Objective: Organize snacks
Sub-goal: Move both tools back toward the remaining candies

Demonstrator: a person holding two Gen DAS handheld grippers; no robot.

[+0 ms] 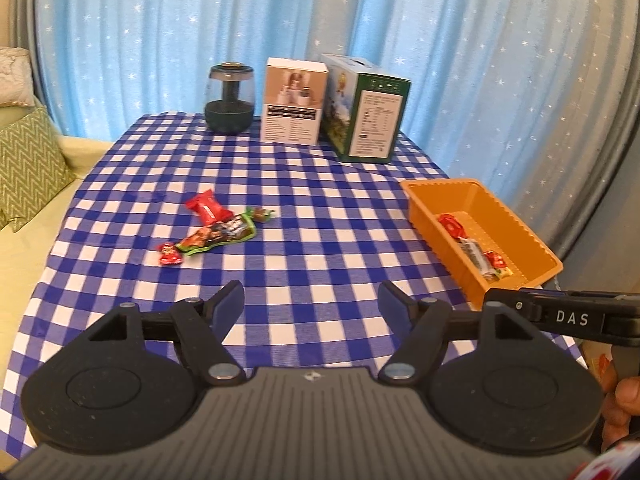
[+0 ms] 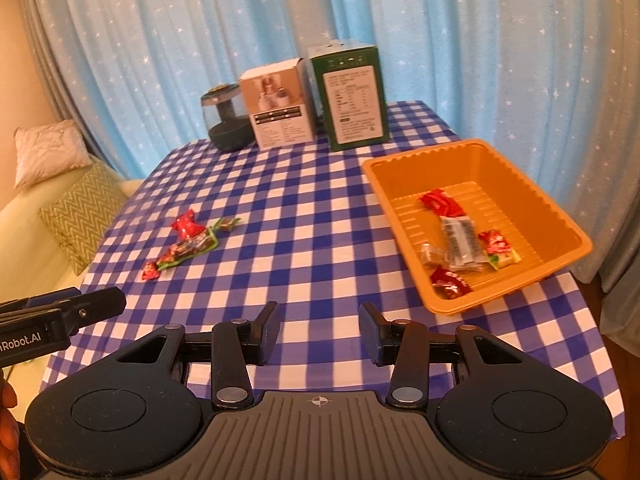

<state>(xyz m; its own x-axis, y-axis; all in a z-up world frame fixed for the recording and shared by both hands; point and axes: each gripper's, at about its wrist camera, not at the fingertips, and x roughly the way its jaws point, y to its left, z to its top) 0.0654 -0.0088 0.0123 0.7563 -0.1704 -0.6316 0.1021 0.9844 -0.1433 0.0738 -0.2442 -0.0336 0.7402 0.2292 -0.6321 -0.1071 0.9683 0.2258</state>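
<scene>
An orange tray stands at the table's right edge and holds several wrapped snacks, among them a red packet and a grey packet; it also shows in the left wrist view. Loose snacks lie left of centre on the checked cloth: a red packet, a long green packet, a small red candy and a small green candy. My left gripper is open and empty above the front of the table. My right gripper is open and empty, just left of the tray.
At the back of the table stand a dark glass jar, a white box and a green box. A blue starred curtain hangs behind. A sofa with a green cushion is at the left.
</scene>
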